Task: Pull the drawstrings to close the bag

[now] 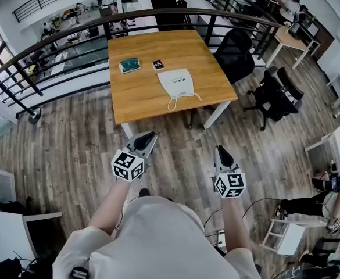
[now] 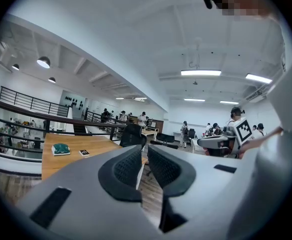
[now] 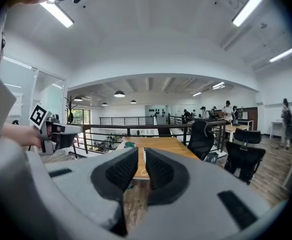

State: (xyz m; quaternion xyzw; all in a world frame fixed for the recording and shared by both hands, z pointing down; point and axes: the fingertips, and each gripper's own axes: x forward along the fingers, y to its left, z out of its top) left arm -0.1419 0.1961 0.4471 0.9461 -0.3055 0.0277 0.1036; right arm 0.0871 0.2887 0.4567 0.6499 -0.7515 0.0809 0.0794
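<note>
A white drawstring bag (image 1: 176, 81) lies flat on the wooden table (image 1: 140, 92), its mouth toward me and its white drawstrings (image 1: 181, 100) looped near the table's front edge. I stand on the floor well short of the table. My left gripper (image 1: 150, 137) and right gripper (image 1: 220, 150) are held out side by side, pointing at the table. Each shows a narrow gap between its pads with nothing in it. In the left gripper view the gripper (image 2: 145, 153) hides the bag. In the right gripper view the gripper (image 3: 142, 155) points at the table's front.
A green packet (image 1: 129, 65) and a small black card (image 1: 157, 64) lie on the table behind the bag. Black office chairs (image 1: 235, 51) stand at the table's right, and a black railing (image 1: 53, 45) runs behind it. Wooden floor lies between me and the table.
</note>
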